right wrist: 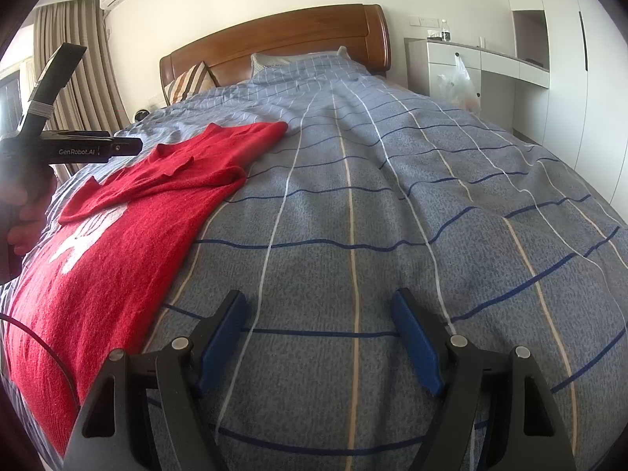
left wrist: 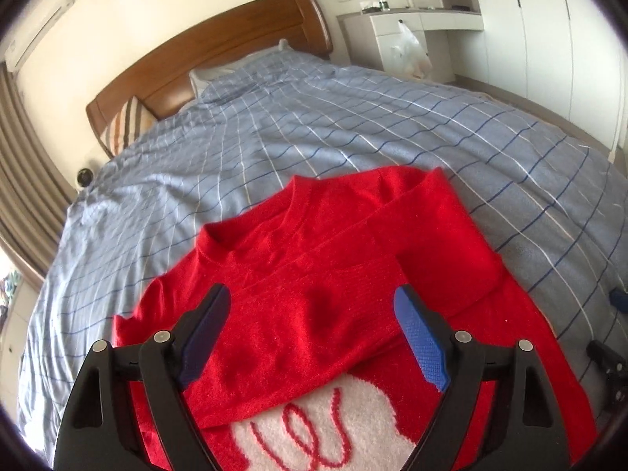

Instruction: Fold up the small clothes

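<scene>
A red knit sweater with a fuzzy white patch lies flat on the bed's blue checked quilt, one sleeve folded across its chest. The left gripper hovers over that sleeve, tilted down, its blue ribbed pads spread with nothing between them. The right gripper hangs over bare quilt beside the sweater, also spread and empty. A hand grips the left tool's handle.
</scene>
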{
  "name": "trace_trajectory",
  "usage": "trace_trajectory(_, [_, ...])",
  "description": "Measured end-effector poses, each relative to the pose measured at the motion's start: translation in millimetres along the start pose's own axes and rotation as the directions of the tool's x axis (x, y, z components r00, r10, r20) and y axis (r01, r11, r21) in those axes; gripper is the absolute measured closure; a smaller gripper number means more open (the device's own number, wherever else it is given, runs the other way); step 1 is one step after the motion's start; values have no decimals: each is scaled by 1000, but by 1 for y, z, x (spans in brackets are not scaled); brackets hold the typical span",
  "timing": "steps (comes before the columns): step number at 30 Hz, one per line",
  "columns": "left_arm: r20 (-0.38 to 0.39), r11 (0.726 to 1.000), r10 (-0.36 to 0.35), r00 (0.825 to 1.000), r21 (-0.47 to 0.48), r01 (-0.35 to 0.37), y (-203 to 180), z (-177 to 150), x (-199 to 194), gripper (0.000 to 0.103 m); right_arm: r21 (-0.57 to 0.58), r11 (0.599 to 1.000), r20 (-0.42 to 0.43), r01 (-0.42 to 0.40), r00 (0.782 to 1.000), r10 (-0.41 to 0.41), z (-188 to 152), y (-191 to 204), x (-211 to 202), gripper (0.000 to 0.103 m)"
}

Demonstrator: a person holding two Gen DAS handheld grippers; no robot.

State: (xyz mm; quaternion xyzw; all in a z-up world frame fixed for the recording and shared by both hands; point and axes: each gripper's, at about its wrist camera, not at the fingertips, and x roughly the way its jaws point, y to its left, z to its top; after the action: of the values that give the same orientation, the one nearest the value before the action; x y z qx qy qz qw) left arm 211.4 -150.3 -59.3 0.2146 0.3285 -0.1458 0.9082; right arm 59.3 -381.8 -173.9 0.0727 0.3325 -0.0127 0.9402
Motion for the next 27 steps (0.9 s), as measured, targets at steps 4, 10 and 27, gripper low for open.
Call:
trace_trajectory(4, [-4, 1000, 9, 1000, -14, -9, 4, 0, -3, 16, -1, 1000, 0, 1, 1000, -1, 0, -1, 0, 27])
trace_trajectory(10, [-17, 999, 21, 1000, -40, -21, 23, -11, -17, 16, -1, 1000, -8, -2, 1000, 2, 2, -3, 1, 27])
trace_trajectory(27, [-136, 773, 128, 982, -607, -185, 178, -240, -71, 15, 262, 899, -320, -351, 848, 424, 165, 109, 98, 48])
